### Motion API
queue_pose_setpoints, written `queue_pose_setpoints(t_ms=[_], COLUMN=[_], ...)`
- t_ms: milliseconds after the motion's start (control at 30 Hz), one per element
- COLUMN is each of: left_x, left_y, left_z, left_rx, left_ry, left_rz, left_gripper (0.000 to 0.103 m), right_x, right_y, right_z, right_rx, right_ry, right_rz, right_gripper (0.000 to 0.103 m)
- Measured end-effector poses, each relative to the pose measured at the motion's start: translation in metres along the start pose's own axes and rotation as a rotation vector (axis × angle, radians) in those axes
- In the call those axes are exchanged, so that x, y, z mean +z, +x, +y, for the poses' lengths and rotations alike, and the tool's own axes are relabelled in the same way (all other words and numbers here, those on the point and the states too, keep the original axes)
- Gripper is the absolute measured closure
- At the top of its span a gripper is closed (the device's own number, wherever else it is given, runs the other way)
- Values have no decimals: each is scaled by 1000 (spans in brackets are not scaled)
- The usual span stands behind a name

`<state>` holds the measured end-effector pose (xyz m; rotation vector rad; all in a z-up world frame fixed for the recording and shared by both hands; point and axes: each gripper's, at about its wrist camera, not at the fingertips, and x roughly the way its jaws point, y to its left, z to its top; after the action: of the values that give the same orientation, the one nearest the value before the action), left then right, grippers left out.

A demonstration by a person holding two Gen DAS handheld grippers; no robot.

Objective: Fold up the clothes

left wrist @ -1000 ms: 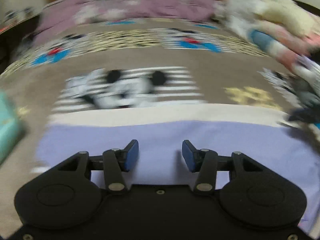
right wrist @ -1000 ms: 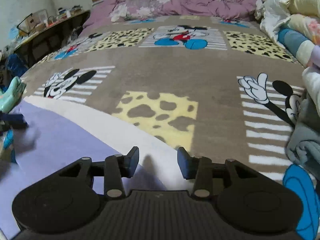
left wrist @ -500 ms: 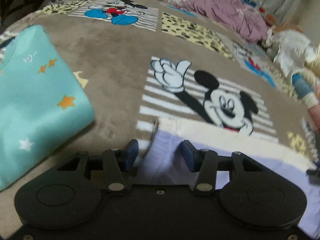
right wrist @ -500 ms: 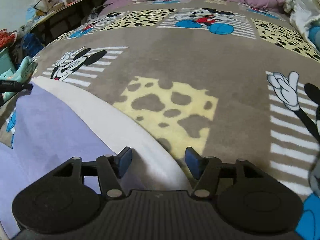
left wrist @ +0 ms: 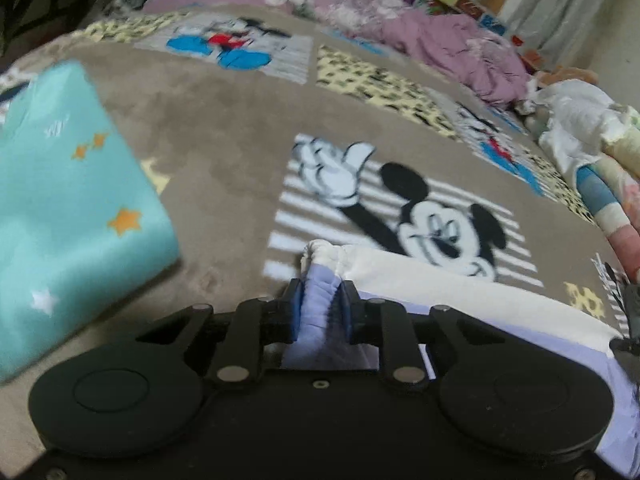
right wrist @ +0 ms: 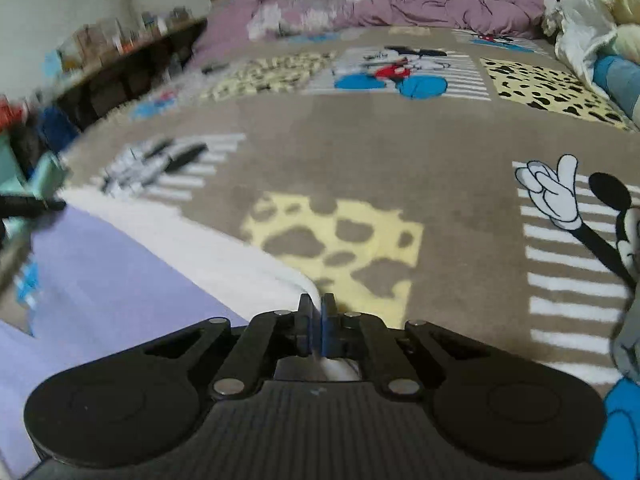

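A lavender garment with a white band lies flat on the Mickey Mouse blanket. My left gripper is shut on a bunched corner of it, cloth puckered between the blue pads. In the right wrist view the same garment spreads to the left, and my right gripper is shut on the edge of its white band. The left gripper's tip shows at the far left of that view.
A folded teal garment with stars lies left of my left gripper. A purple duvet lies at the bed's far end. Piled bedding lines the right side. A cluttered shelf stands beyond the left edge.
Both grippers were open above the garment's edge and have closed on it. The left one has pinched up the corner, and the right one has shut on the white band.
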<state>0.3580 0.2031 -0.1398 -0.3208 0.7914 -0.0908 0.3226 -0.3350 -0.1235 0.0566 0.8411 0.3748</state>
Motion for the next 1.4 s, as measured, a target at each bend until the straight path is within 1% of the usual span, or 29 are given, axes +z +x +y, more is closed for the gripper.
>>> queue_pose_setpoints(t_ms=[33,67,100,133,200,233,267,333,400,533,567,633,700,733,767,833,867,900,933,1000,1033,1067,1100,1133,1200,1300,1333,1400], left_x=[-1,-2,-3,-3,-6,-8,-10,-16,-21,-34,-36,-37,-37,-35,-33,-25,-19,-16,-14,-13,-15,-18,-21,-23,-24,-20,-20,-21], left_y=[1,2,1,-6,-24,-33,-42,-55,-58,-54,-51,-45,-38,-36,-33,-36,-47,-56,-61,-54,-44,-32,-24,-20,-21,-35,-44,-64], left_z=[1,1,1,0,0,1,2,6,10,21,22,20,21,20,19,13,10,11,12,10,12,15,17,18,20,16,11,-2], left_rx=[7,14,21,27,35,38,39,22,-6,-63,-68,-51,-62,-60,-60,-66,-70,-101,-119,-52,-26,-15,-2,9,4,43,61,70], left_ry=[-6,-11,-16,-14,-23,-32,-43,-91,-149,-288,-308,-322,-363,-373,-367,-314,-280,-272,-266,-209,-199,-200,-199,-201,-216,-228,-209,-155], left_rz=[0,1,-1,-16,-34,-38,-41,-26,7,41,45,41,23,14,8,-23,-87,-145,-172,-141,-102,-54,-25,-12,-12,-30,-41,-67], left_gripper=[79,78,78,73,68,59,55,55,54,54,54,54,55,66,82,82,83,83,82,82,82,82,81,78,76,68,67,67], right_x=[0,0,0,1,3,4,4,7,8,1,-1,-7,-13,-15,-18,-24,-28,-30,-30,-30,-30,-29,-29,-29,-29,-28,-27,-25], right_y=[3,5,2,-2,-13,-20,-27,-39,-46,-44,-42,-36,-26,-23,-20,-13,-10,-7,-7,-6,-6,-5,-5,-5,-4,6,3,-9], right_z=[1,2,2,3,5,9,13,24,39,81,92,110,121,127,133,145,152,156,157,159,160,161,162,163,165,162,159,152], right_rx=[-14,-28,-38,-47,-64,-82,-93,-58,-16,85,110,131,138,148,159,174,157,141,135,123,117,111,105,99,87,77,81,95], right_ry=[1,3,4,5,-6,-27,-45,-62,-87,-140,-152,-176,-179,-180,-181,-188,-216,-240,-243,-249,-252,-255,-259,-262,-268,-262,-237,-202], right_rz=[14,25,19,11,-23,-44,-63,-78,-80,-22,-7,16,35,43,50,64,72,79,78,77,77,76,75,75,73,110,100,71], right_gripper=[89,84,81,79,74,73,73,72,72,73,73,73,73,73,73,73,73,73,72,71,70,70,70,69,69,67,67,67])
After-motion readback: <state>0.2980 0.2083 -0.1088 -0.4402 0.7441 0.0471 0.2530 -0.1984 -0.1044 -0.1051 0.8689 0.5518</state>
